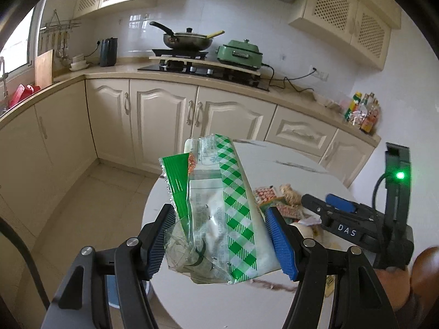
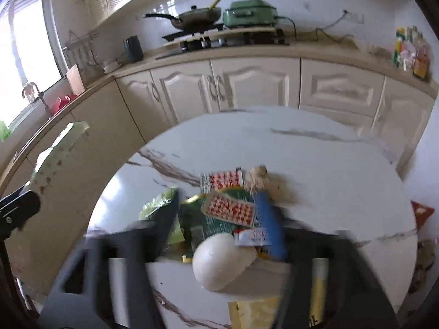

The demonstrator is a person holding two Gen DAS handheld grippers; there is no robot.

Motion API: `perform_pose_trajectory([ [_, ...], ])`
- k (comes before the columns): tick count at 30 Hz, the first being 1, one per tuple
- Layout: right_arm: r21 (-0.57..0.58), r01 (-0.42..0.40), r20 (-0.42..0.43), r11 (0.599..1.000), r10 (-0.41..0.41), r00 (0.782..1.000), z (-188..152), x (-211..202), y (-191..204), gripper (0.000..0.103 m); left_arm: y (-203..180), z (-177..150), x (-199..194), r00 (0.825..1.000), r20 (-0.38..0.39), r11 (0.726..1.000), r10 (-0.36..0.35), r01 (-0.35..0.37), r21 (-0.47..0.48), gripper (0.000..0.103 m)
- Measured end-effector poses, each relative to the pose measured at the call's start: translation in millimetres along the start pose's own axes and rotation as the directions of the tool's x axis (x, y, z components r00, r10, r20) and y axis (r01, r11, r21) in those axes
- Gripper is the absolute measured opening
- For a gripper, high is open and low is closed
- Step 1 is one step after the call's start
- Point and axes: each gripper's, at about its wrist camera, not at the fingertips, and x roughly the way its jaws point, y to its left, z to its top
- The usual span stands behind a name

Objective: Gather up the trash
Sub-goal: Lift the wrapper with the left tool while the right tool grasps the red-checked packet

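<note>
My left gripper (image 1: 219, 211) is shut on a bundle of plastic packaging (image 1: 233, 205): a clear bag with green-and-white checks and a green foil wrapper (image 1: 177, 181). It holds the bundle up above the left edge of the round white marble table (image 1: 274, 159). The bundle (image 2: 60, 148) also shows at the left of the right wrist view. My right gripper (image 2: 216, 200) is blurred and hangs open over a trash pile (image 2: 227, 211) of red-and-white wrappers, green packets, a small sachet (image 2: 252, 238) and a white round shell-like thing (image 2: 219, 260). From the left wrist view the right gripper (image 1: 321, 203) stands over that pile.
Cream kitchen cabinets (image 1: 164, 120) curve behind the table, with a wok (image 1: 186, 41), a green cooker (image 1: 238, 53) and a kettle (image 1: 108, 52) on the counter. Bottles (image 1: 365, 112) stand at the right. A yellow box (image 2: 252, 312) and a red wrapper (image 2: 421, 211) lie near the table's edges. Tiled floor (image 1: 109, 186) lies left.
</note>
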Motion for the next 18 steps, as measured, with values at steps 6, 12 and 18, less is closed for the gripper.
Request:
perform_pose_trajectory([
  [6,-0.070,0.042,-0.075,0.997,-0.047,0.996,-8.1,25.9,2.4,0.070,7.0,-1.1,-6.8,1.000,-0.022,1.000,-0.009,0.008,-0.009,0.063],
  [12,-0.132,0.085,-0.169,0.988,-0.106,0.980,-16.2,62.0,0.8,0.069,3.4,10.0,3.1,0.999,-0.053,1.000,-0.006,0.006,0.001,0.063],
  [18,-0.210,0.061,-0.190,0.976,-0.102,0.976,-19.6,76.5,4.6,0.073,-2.2,28.7,18.8,0.998,-0.069,1.000,-0.005,0.005,0.002,0.063],
])
